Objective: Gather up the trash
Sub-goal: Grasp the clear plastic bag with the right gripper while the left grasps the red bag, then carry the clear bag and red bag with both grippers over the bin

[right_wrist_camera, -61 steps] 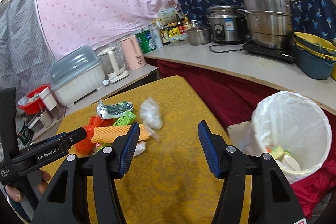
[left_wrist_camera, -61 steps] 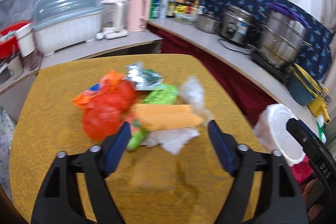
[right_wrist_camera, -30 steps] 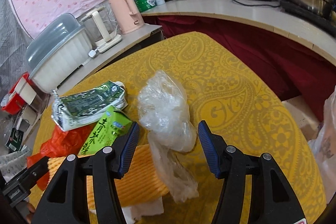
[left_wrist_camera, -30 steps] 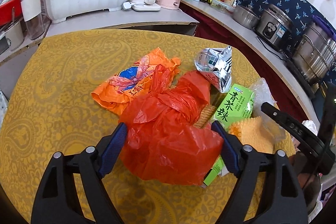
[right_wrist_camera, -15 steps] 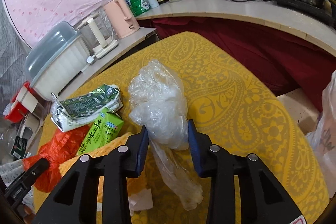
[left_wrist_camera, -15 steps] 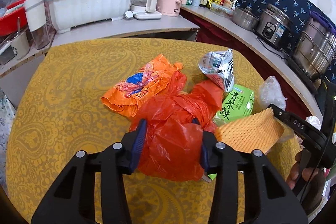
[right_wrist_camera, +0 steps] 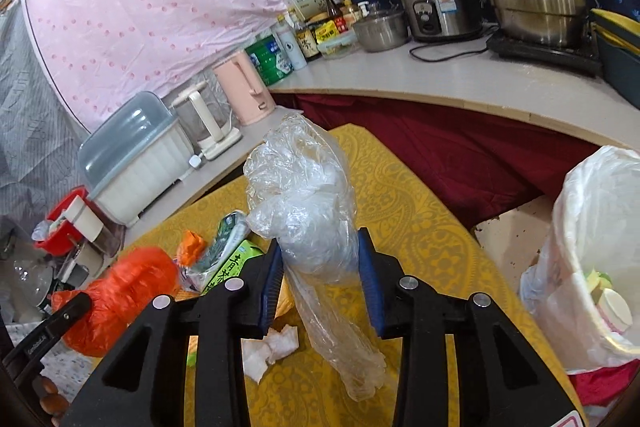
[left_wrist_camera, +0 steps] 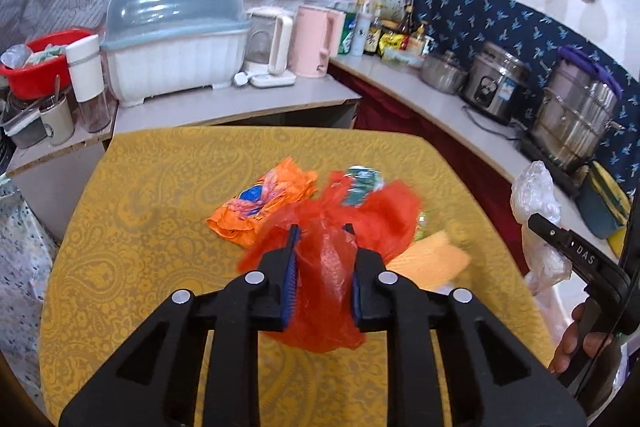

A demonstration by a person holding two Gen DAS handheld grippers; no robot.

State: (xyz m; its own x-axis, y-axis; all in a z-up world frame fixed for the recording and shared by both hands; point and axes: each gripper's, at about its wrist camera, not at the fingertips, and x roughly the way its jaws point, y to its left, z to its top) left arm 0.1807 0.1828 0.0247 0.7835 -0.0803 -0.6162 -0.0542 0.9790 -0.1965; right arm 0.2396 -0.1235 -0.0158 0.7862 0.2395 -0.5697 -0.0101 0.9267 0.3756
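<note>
Left tool: lower centre of the left wrist view, aimed across the yellow counter, blue pads pinching a red plastic bag. The bag bulges above and below the pads; its lower end hangs in front of the counter cloth, and whether it touches the cloth cannot be told. It is motion-blurred.

Right tool: lower centre of the right wrist view, pads pinching a clear plastic bag. The crumpled bulk stands up above the pads, a long tail droops below them toward the bottom of frame. In the left wrist view the same tool and bag sit at the right edge, past the counter's right edge.

Left on the counter: orange snack wrapper at centre, just beside the red bag; foil packet behind the red bag; yellow sponge-like pad right of centre; green carton and crumpled white tissue at lower centre-left of the right wrist view.

Edges and room: the counter's far edge runs across mid-frame in the left view, with a dish rack and pink kettle on a ledge beyond it. The left half of the counter shows only bare cloth. Bin with white liner stands at the right edge of the right view, off the counter's right side and lower than its top, mouth open upward with some scraps inside. Between counter edge and bin: floor and red drape.
</note>
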